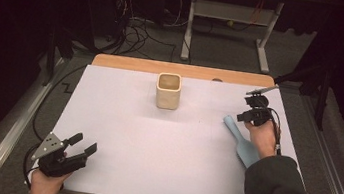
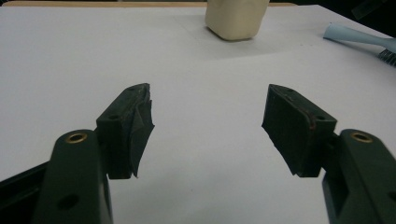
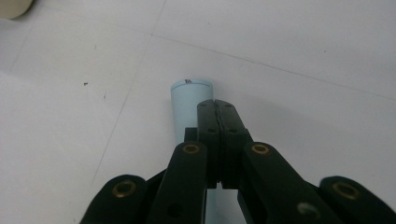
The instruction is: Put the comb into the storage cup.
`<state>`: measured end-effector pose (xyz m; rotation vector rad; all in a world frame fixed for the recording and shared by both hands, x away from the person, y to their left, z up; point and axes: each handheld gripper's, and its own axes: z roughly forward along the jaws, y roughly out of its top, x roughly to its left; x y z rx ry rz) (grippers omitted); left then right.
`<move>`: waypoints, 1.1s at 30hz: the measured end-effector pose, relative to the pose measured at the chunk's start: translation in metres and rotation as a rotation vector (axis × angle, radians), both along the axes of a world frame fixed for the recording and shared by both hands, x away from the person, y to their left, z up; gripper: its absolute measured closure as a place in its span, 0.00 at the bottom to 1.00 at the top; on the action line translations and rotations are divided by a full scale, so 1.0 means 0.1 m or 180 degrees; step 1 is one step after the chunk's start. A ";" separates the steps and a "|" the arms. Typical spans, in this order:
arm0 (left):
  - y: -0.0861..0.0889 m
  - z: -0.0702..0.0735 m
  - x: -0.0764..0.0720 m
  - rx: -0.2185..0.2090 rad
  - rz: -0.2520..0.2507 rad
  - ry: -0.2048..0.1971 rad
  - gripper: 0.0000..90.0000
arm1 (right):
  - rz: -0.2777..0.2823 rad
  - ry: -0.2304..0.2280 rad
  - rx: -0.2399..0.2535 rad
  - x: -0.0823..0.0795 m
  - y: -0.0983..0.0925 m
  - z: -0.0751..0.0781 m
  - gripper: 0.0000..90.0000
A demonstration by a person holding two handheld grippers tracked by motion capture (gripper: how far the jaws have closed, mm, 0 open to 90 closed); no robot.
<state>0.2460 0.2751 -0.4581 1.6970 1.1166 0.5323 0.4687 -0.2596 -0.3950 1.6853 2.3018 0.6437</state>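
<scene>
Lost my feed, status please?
Left gripper open, idle. Right gripper shut, above pale blue brush. Cream cup unobstructed.

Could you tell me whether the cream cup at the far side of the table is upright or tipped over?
Upright. The cream cup stands on its base on the white table, with its open mouth facing up in the high view.

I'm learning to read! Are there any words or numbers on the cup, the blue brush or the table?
No words or numbers can be read anywhere.
The blue brush has one tiny dark mark at its handle tip, too small to read.
The cream cup looks plain.
</scene>
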 end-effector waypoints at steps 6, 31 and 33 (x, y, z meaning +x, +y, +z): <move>-0.01 0.00 0.00 0.0008 -0.0018 0.0016 0.37 | -0.0037 0.0097 -0.0120 0.09 0.04 -0.06 1.00; -0.01 -0.01 0.00 -0.0017 -0.0008 0.0017 0.37 | -0.0157 0.0302 -0.0169 0.22 0.14 -0.21 1.00; -0.01 -0.01 0.00 -0.0018 -0.0010 0.0015 0.37 | -0.0127 0.0320 -0.0178 0.22 0.16 -0.22 1.00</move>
